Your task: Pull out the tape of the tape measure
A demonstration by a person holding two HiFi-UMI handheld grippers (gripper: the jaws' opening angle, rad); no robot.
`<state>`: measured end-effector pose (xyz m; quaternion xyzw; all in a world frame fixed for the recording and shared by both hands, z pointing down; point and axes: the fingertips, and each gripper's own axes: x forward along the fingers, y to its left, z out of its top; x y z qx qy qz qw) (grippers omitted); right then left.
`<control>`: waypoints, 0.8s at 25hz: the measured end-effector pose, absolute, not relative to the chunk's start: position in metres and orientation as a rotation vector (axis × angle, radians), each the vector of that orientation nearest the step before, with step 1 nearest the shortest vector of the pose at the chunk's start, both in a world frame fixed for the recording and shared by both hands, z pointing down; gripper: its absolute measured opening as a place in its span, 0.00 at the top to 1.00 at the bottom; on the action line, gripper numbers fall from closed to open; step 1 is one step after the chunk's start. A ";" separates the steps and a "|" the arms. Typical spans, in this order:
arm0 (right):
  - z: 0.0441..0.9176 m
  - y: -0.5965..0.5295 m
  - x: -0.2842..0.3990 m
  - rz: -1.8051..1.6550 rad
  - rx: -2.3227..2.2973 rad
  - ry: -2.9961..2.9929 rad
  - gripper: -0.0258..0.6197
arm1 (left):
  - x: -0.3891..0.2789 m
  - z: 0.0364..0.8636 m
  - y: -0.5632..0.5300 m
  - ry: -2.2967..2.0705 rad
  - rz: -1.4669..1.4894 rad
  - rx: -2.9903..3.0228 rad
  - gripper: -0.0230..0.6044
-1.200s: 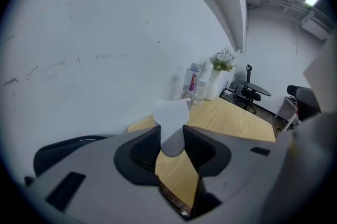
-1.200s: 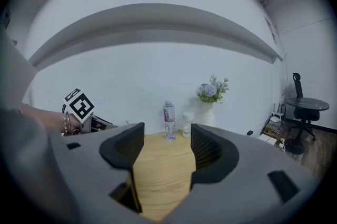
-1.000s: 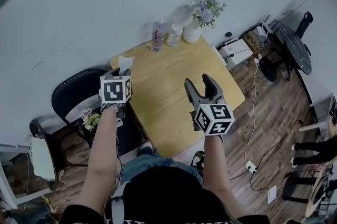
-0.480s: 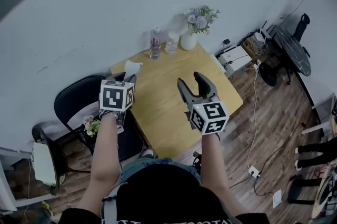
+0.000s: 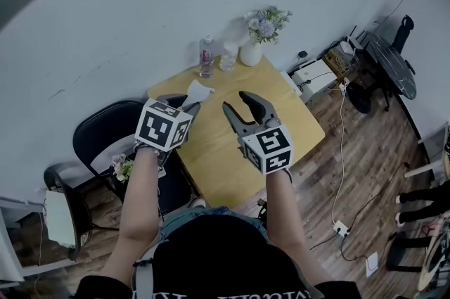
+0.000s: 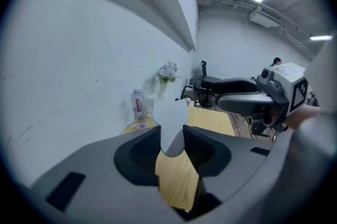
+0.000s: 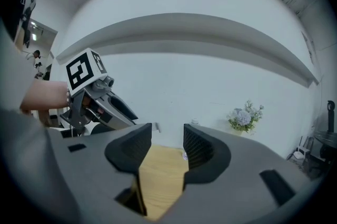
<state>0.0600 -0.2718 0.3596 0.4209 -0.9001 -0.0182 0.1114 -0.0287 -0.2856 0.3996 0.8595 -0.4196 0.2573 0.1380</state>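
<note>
Setting: white-walled room with a wood-plank floor (image 5: pixel 365 150), seen from above.

1. Desk (image 5: pixel 295 118): pale wood top. At its far edge stand a water bottle (image 5: pixel 206 55), a glass (image 5: pixel 228 58) just beside it, and a white vase of flowers (image 5: pixel 252 53).
2. Chair (image 5: pixel 105 129): black, at the desk's left side.
3. Left gripper (image 5: pixel 184 104): held above the desk's near-left part, jaws clamped on a white piece (image 6: pixel 172 117) that sticks out beyond the fingertips. Whether this piece is the tape measure cannot be told from any view. Change since a second ago: the gripper has risen, come in from the chair side to over the desk and rolled, so its marker cube now sits tilted. The grip is unchanged.
4. Right gripper (image 5: pixel 233 100): held above the desk's middle, jaws apart with only the desk top showing between them. Its jaws have just been closing, from wide to a narrower gap. Change: it has shifted left toward the other gripper, so the two sets of jaws now stand near each other, angled inward, not touching.
</note>
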 end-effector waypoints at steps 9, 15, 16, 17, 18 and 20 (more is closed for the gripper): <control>0.365 -0.267 0.053 -0.129 1.094 -2.661 0.80 | 0.006 0.389 -0.267 -0.999 0.819 2.640 0.74; 0.367 -0.266 0.052 -0.216 1.057 -2.623 0.89 | 0.010 0.384 -0.262 -0.948 0.857 2.673 0.74; 0.366 -0.265 0.052 -0.210 1.059 -2.635 0.89 | 0.010 0.384 -0.261 -0.943 0.856 2.672 0.74; 0.365 -0.265 0.052 -0.193 1.062 -2.648 0.89 | 0.010 0.383 -0.260 -0.942 0.853 2.671 0.74; 0.365 -0.264 0.053 -0.171 1.065 -2.655 0.89 | 0.010 0.382 -0.260 -0.945 0.854 2.670 0.74; 0.366 -0.264 0.056 -0.141 1.076 -2.646 0.89 | 0.011 0.382 -0.260 -0.963 0.868 2.670 0.74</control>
